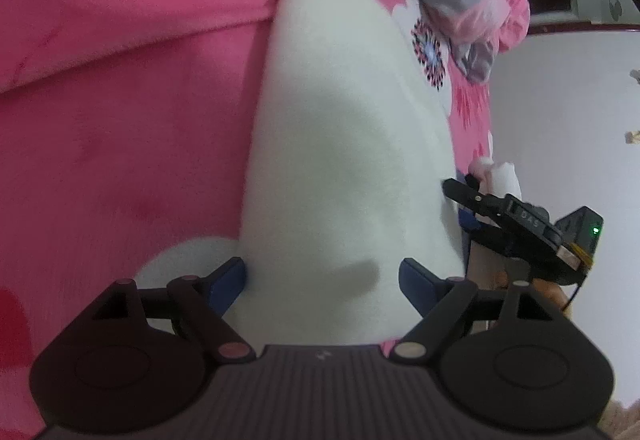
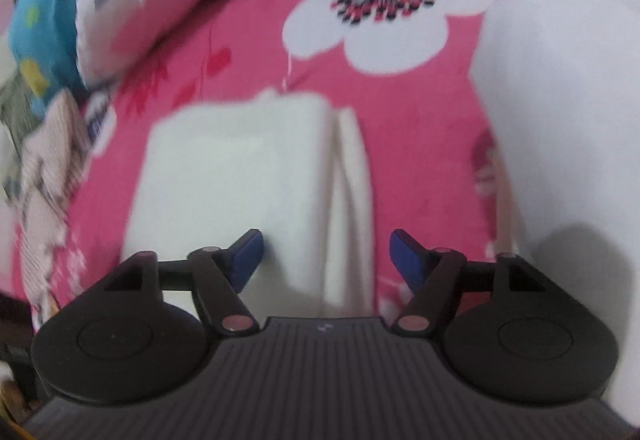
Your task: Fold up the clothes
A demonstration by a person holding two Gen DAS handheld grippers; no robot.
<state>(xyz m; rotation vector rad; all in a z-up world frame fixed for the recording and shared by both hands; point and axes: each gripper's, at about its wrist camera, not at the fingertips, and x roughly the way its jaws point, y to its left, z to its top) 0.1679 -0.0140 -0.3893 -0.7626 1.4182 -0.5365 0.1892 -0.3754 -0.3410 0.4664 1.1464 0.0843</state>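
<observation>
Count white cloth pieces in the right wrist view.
2: a folded white cloth lying between the open right gripper fingers, and a larger white garment at the right edge. Others may be out of view.

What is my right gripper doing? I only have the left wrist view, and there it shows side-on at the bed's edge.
Observer: The right gripper is open with nothing pinched, pointing down at a small folded white cloth.
Operator: Is that cloth separate from the big white garment?
Observer: Yes. The pink flowered sheet shows between it and the big white garment to its right.
Operator: Anything else nearby?
Observer: A blue patterned item lies at the far left.
</observation>
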